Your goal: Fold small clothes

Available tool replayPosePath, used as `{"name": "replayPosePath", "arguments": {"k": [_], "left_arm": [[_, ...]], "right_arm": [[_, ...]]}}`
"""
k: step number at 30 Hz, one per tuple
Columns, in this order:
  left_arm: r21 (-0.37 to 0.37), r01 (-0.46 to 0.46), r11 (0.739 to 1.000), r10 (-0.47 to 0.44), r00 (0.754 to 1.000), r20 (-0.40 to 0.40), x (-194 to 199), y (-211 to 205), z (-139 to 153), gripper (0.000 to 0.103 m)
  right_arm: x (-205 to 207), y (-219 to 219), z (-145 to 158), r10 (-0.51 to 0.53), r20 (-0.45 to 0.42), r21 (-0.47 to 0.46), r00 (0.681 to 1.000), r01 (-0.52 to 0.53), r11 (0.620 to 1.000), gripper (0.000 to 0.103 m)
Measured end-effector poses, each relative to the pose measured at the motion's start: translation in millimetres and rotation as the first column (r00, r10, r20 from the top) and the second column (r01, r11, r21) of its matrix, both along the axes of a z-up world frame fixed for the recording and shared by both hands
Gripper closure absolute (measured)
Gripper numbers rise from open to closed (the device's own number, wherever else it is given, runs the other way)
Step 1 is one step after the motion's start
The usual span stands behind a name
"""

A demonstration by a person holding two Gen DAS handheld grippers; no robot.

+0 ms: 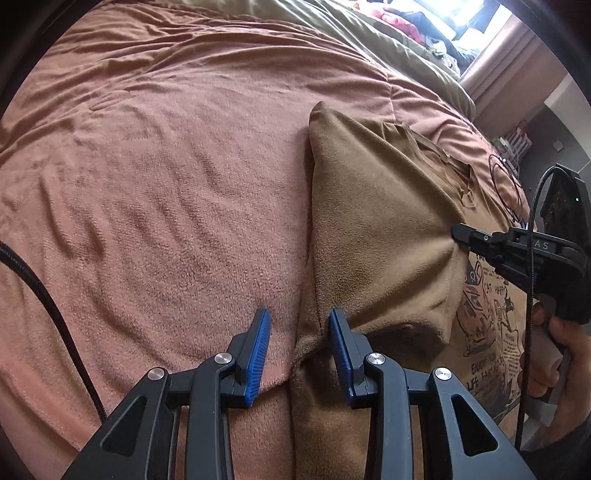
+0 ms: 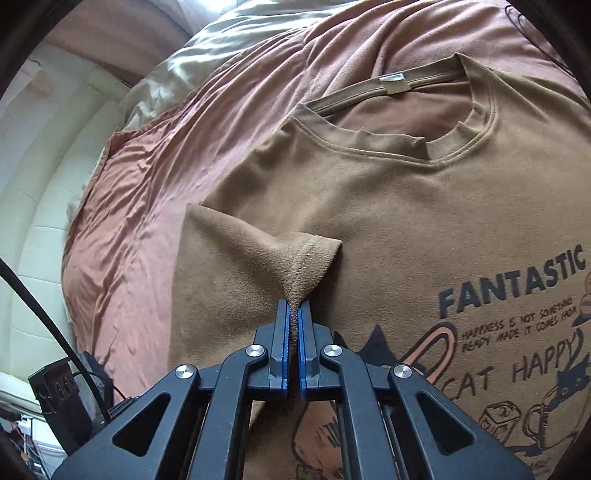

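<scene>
A brown t-shirt (image 2: 406, 221) with a black "FANTASTIC / CAT HAPPY" print lies face up on the bed, collar away from me. In the right wrist view its sleeve (image 2: 258, 258) is folded in over the chest, and my right gripper (image 2: 294, 308) is shut on a pinched ridge of that sleeve cloth. In the left wrist view the right gripper (image 1: 456, 232) comes in from the right and tugs the t-shirt (image 1: 369, 221) into a peak. My left gripper (image 1: 299, 326) stands open over the shirt's side edge, one finger over the blanket and the other against the brown cloth.
A pink-brown blanket (image 1: 166, 184) covers the bed, with an olive duvet (image 1: 369, 33) bunched at its far end. A black cable (image 1: 48, 306) crosses the blanket at left. A person's hand (image 1: 565, 350) holds the right gripper's handle. A black device (image 2: 59, 391) sits beside the bed.
</scene>
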State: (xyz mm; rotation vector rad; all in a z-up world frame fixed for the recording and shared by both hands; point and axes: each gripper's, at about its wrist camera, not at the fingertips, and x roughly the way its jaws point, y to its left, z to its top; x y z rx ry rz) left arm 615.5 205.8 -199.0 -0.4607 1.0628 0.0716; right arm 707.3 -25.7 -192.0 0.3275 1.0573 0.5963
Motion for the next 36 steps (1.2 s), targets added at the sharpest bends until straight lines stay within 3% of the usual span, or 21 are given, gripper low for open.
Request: {"name": "replayPosePath", "arguments": {"k": [6, 9, 11, 13, 19, 21, 23, 25, 31, 34, 36], "left_arm": [[0.014, 0.008, 1.0, -0.008, 1.0, -0.005, -3, 0, 4, 0.068], [0.013, 0.005, 1.0, -0.005, 1.0, -0.01, -4, 3, 2, 0.068], [0.011, 0.001, 1.0, -0.001, 1.0, -0.01, -5, 4, 2, 0.069], [0.016, 0.003, 1.0, -0.002, 1.0, -0.011, -5, 5, 3, 0.069], [0.013, -0.013, 1.0, 0.013, 1.0, 0.003, -1, 9, 8, 0.073], [0.01, -0.01, 1.0, 0.01, 1.0, 0.016, 2, 10, 10, 0.073], [0.01, -0.003, 1.0, 0.003, 1.0, 0.02, 7, 8, 10, 0.073], [0.015, 0.004, 1.0, -0.005, 1.0, 0.016, 13, 5, 8, 0.073], [0.037, 0.006, 0.999, -0.006, 1.0, -0.005, 16, 0, -2, 0.074], [0.035, 0.005, 0.999, -0.004, 1.0, -0.007, 15, 0, -2, 0.074], [0.035, 0.003, 0.999, -0.002, 1.0, -0.013, 14, 2, 0, 0.074]], "right_arm": [[-9, 1, 5, 0.022, 0.006, -0.024, 1.0, -0.022, 0.999, 0.098], [0, -6, 8, 0.019, -0.006, 0.003, 1.0, -0.019, 1.0, 0.083], [8, -13, 6, -0.004, -0.026, 0.041, 1.0, 0.006, 0.999, 0.056], [15, -19, 1, -0.024, -0.053, 0.092, 0.998, 0.029, 0.995, 0.052], [31, -29, -15, -0.056, -0.081, 0.167, 0.995, 0.069, 0.984, 0.053], [36, -25, -17, -0.055, -0.08, 0.164, 0.995, 0.067, 0.984, 0.061], [40, -20, -18, -0.048, -0.082, 0.155, 0.996, 0.06, 0.986, 0.086], [42, -15, -18, -0.036, -0.087, 0.141, 0.996, 0.048, 0.989, 0.098], [28, -18, 16, -0.042, 0.03, 0.087, 0.999, 0.039, 0.995, 0.1], [22, -14, 26, -0.065, 0.091, 0.003, 0.994, 0.065, 0.998, 0.099], [24, -6, 23, -0.07, 0.078, -0.073, 0.995, 0.075, 0.994, 0.097]]}}
